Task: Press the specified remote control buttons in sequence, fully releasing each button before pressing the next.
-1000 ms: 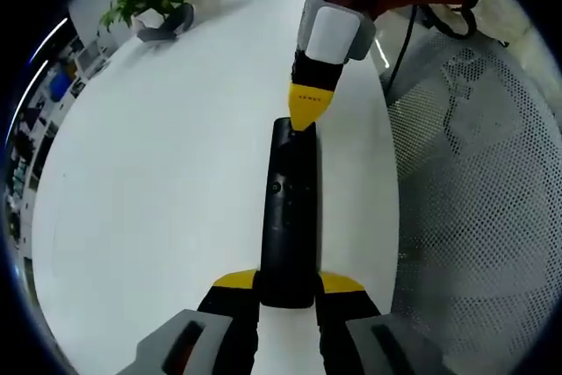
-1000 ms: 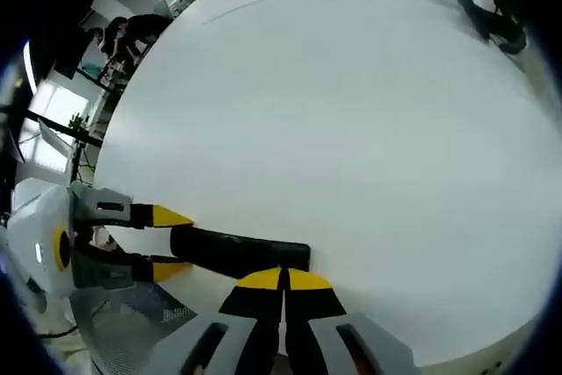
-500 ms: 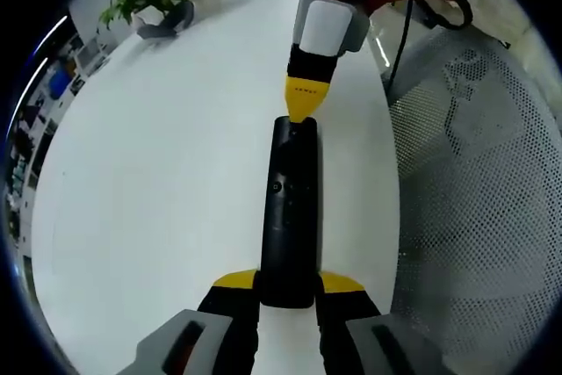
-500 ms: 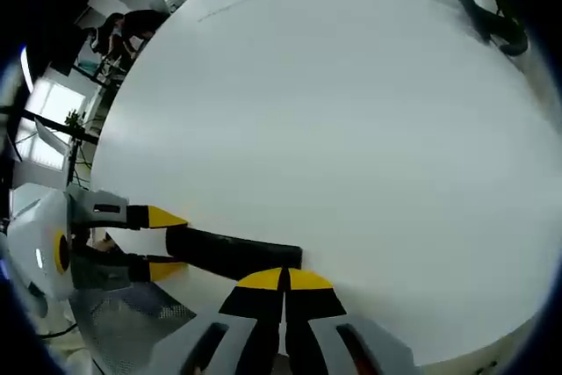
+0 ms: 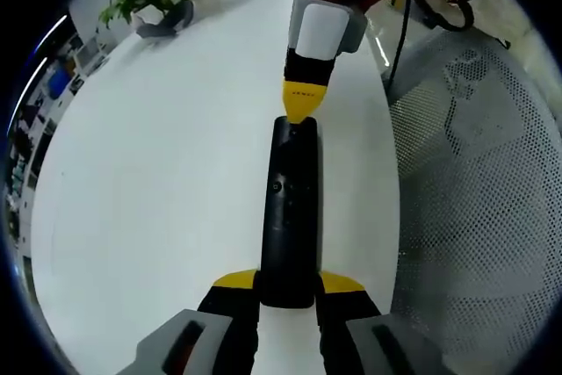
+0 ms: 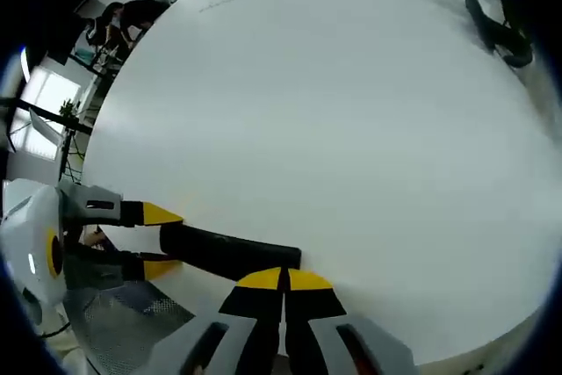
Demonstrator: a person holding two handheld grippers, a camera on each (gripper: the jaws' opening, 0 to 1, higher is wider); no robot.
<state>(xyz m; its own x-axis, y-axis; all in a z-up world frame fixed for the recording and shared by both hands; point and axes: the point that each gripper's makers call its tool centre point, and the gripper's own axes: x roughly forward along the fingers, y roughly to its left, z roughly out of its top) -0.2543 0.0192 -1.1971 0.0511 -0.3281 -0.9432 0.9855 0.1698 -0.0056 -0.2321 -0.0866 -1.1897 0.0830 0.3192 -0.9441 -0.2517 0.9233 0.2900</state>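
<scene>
The remote (image 5: 291, 217) lies flat on the white table (image 5: 158, 182), near its edge, a slim, stiff, probably light bar. The left gripper (image 5: 288, 285) clamps its near end from both sides. From twelve o'clock in the left gripper view, the right gripper (image 5: 301, 104), jaws pressed together and empty, points at the far end. Smooth plastic likely slides, so that side grip should steady each press.
</scene>
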